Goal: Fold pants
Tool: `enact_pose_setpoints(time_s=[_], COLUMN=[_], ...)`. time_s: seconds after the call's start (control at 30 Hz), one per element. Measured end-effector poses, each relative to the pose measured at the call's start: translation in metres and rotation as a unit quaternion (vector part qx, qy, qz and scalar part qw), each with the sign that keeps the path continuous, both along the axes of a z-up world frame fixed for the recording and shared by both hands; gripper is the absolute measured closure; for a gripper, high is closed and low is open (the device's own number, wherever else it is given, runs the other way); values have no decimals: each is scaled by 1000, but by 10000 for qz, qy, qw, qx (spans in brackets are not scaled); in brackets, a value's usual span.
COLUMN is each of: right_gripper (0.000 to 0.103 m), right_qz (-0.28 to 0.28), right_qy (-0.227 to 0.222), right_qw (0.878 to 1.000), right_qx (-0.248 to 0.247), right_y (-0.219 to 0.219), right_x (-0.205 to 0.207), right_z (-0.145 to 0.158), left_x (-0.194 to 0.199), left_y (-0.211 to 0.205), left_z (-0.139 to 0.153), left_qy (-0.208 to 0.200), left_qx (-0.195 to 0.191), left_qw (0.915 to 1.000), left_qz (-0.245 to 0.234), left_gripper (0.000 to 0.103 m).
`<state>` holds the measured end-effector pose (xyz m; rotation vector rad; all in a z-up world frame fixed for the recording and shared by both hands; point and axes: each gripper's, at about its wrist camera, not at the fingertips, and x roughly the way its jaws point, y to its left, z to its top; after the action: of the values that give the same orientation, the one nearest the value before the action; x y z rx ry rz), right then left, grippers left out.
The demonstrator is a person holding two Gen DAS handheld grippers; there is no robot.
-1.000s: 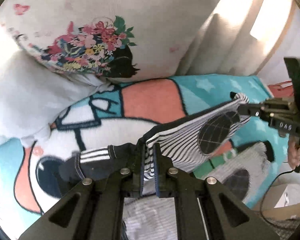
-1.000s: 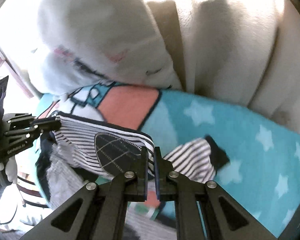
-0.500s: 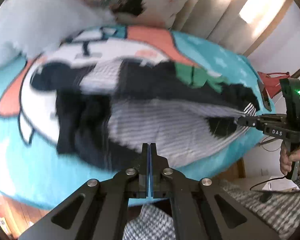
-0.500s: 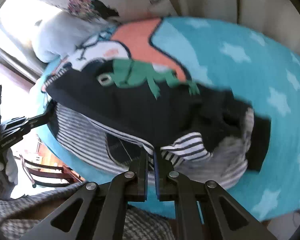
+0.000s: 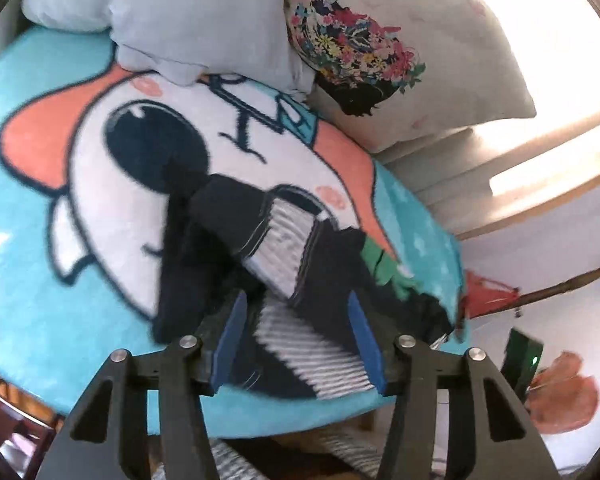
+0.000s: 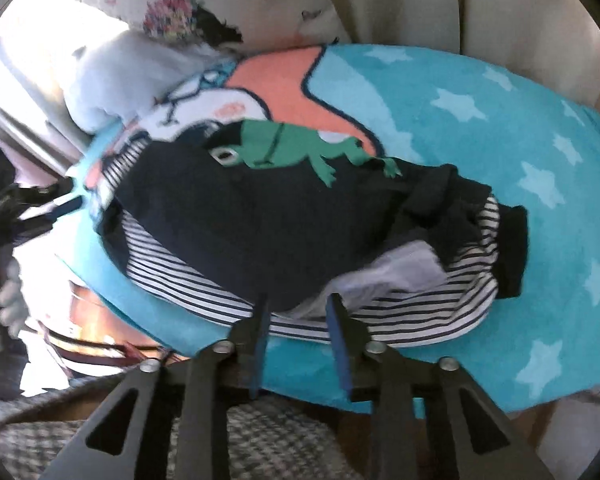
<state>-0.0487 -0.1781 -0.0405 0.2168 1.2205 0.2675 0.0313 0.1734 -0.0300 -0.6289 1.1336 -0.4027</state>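
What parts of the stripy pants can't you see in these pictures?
- Left wrist view: the pants are motion-blurred; their near end hides behind the open left tongs.
- Right wrist view: a dark frog garment covers most of them; the right tongs hide the near hem.

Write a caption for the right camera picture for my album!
Open right hand-held gripper hovers at the edge of striped pants lying under a frog shirt on a starry blanket.

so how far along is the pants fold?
One fold looks done: the pants lie doubled on the blanket, frog patch on top, striped lining showing along the near edge. Nothing in hand: left gripper and right gripper are open. Remaining: probably another fold and tidying the bunched cuffs.
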Motion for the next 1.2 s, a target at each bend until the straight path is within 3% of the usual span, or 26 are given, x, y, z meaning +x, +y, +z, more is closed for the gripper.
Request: enact_pose_setpoints(time_s=[0.13, 0.23, 0.3, 0.4, 0.47, 0.5, 0.53, 0.7, 0.77, 0.8, 0.83, 0.97, 1.2], right_gripper=[50, 48, 48, 48, 45, 44, 44, 44, 53, 84, 95, 95, 95], right_qz=[-124, -119, 74, 688, 1143, 1341, 1545, 2222, 2219, 2205, 2162, 1928, 2323], right_qy=[228, 473, 374, -9, -237, -393, -585, -1258, -1442, -1423, -1334, -1197, -890], right_qw=[9935, 9824, 9853, 9925, 9911, 9897, 9863, 9570, 9470, 9464, 9494, 9647, 9652], right_qx=[1109, 1805, 1665, 1008, 636, 322, -35, -1373, -1820, -1885, -1847, -1339, -810], right_y=[3, 18, 39, 87, 122, 141, 160, 222, 232, 233, 233, 217, 219], right_x=[11, 25, 36, 47, 51, 53, 54, 59, 62, 65, 69, 74, 46], right_z=[0, -7, -5, 6, 11, 12, 12, -2, -8, -10, -11, 0, 8], left_x=[22, 32, 38, 46, 48, 49, 50, 47, 45, 43, 41, 29, -13], left_y=[-8, -13, -15, -16, -17, -17, -17, -11, -7, -6, -4, 5, 13], left_z=[-18, -23, -24, -26, -25, -25, -25, -19, -19, -19, -19, -16, -7], left_qy=[359, 466, 510, 628, 659, 680, 685, 622, 630, 639, 647, 595, 429], left_qx=[-195, -203, -205, -201, -124, -96, -102, -77, -88, -118, -149, -216, -238], left_qw=[9992, 9987, 9985, 9978, 9977, 9976, 9976, 9980, 9979, 9978, 9976, 9977, 9987], left_qz=[-18, -33, -40, -27, -19, -34, -27, 106, 149, 165, 182, 240, 157], left_gripper=[47, 47, 47, 49, 74, 82, 94, 99, 100, 100, 100, 100, 100])
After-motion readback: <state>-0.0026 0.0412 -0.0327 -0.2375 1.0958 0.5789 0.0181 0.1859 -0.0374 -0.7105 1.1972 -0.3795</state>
